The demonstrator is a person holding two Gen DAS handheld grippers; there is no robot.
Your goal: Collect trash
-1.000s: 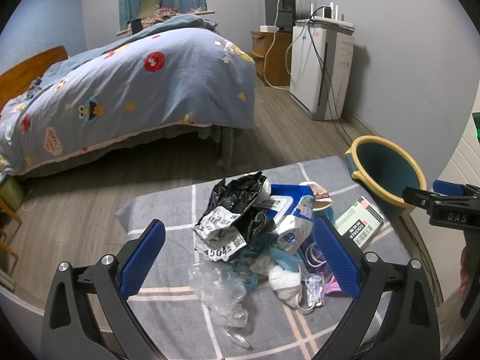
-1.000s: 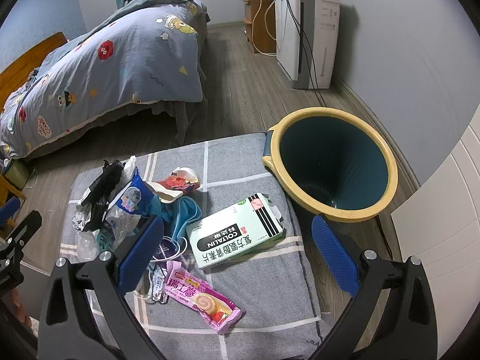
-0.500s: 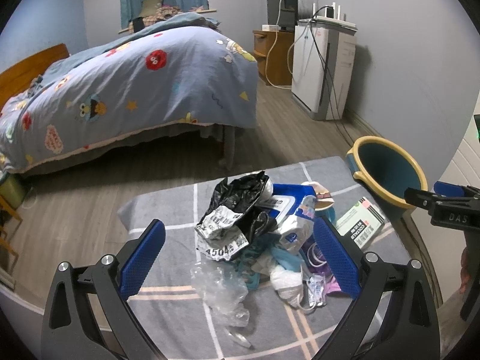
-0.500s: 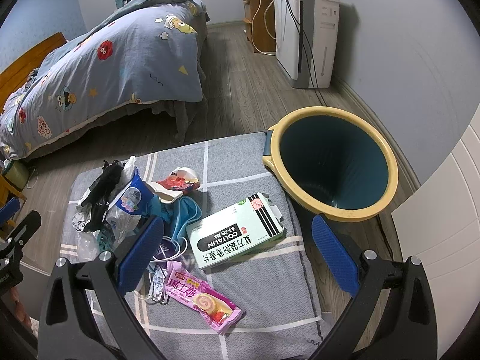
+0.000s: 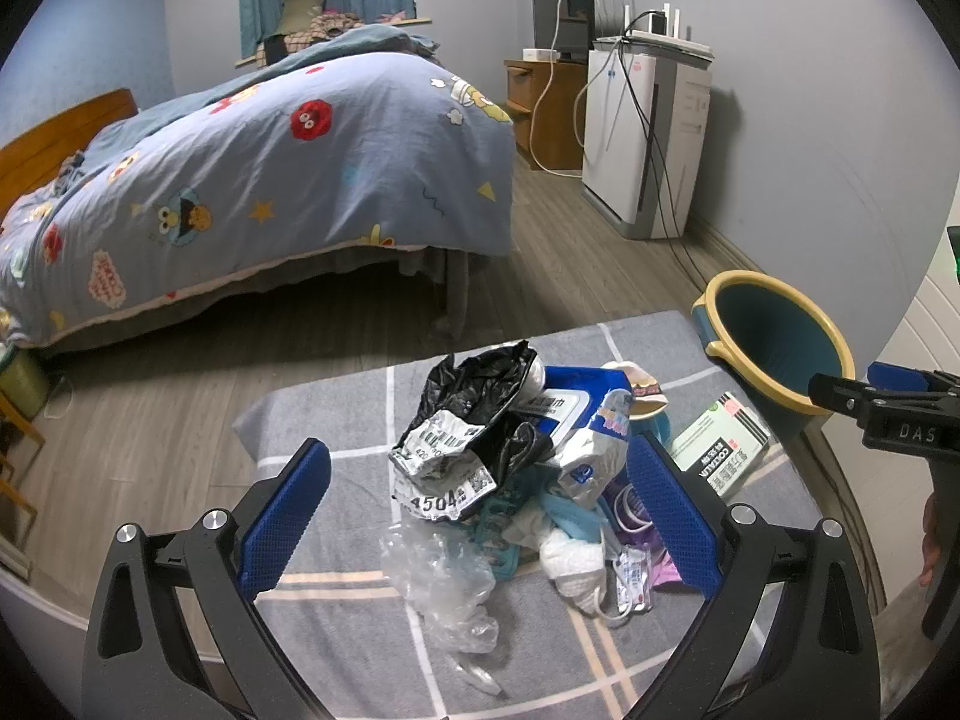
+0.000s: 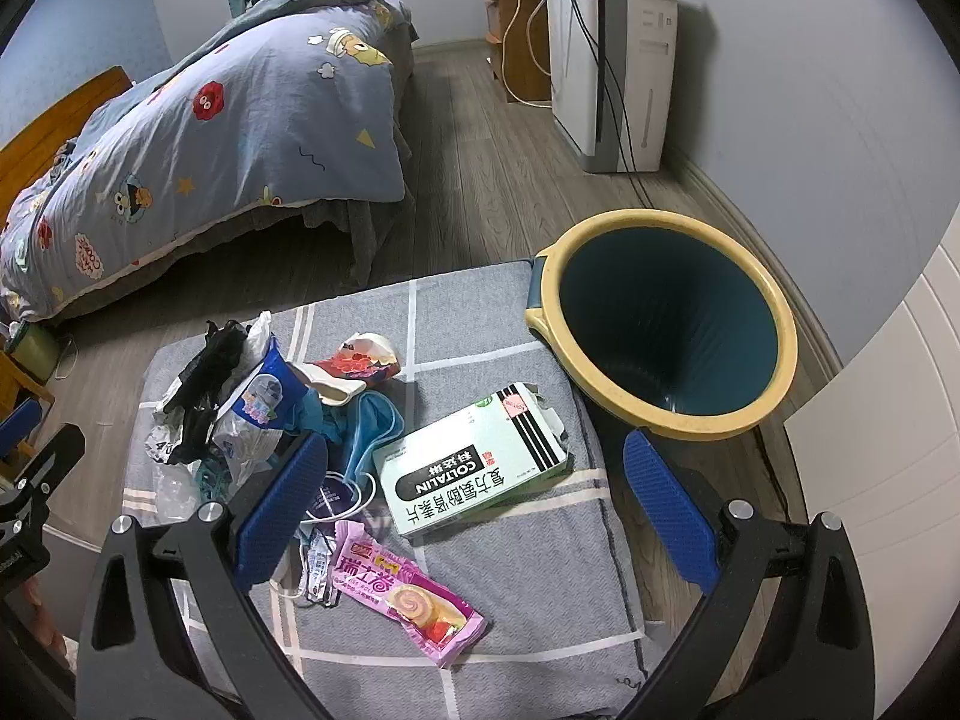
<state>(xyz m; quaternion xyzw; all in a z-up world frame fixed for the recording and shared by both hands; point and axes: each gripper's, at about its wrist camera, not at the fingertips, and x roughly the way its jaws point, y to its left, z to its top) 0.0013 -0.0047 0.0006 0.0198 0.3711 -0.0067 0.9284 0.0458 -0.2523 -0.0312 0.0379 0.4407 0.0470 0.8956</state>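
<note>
A heap of trash lies on a grey checked mat (image 5: pixel 336 426) (image 6: pixel 540 546). It holds a crumpled black bag (image 5: pixel 474 402) (image 6: pixel 207 372), clear plastic film (image 5: pixel 444 576), a blue wet-wipe pack (image 5: pixel 561 405) (image 6: pixel 264 390), a green and white medicine box (image 6: pixel 474 462) (image 5: pixel 720 450) and a pink snack wrapper (image 6: pixel 408 600). My left gripper (image 5: pixel 474 510) hovers open over the heap, holding nothing. Open and empty too, my right gripper (image 6: pixel 474 510) hangs above the box. A teal bin with a yellow rim (image 6: pixel 666 324) (image 5: pixel 774 342) stands at the mat's right edge.
A bed with a blue patterned quilt (image 5: pixel 270 162) (image 6: pixel 228 120) fills the left and back. A white appliance with cables (image 5: pixel 645 138) (image 6: pixel 612 54) stands against the right wall, beside a wooden cabinet (image 5: pixel 540 114). Wooden floor (image 5: pixel 180 378) lies between bed and mat.
The left wrist view has shifted slightly, so the trash heap sits a little lower and farther. The right gripper has barely moved. Both stay open and empty.
</note>
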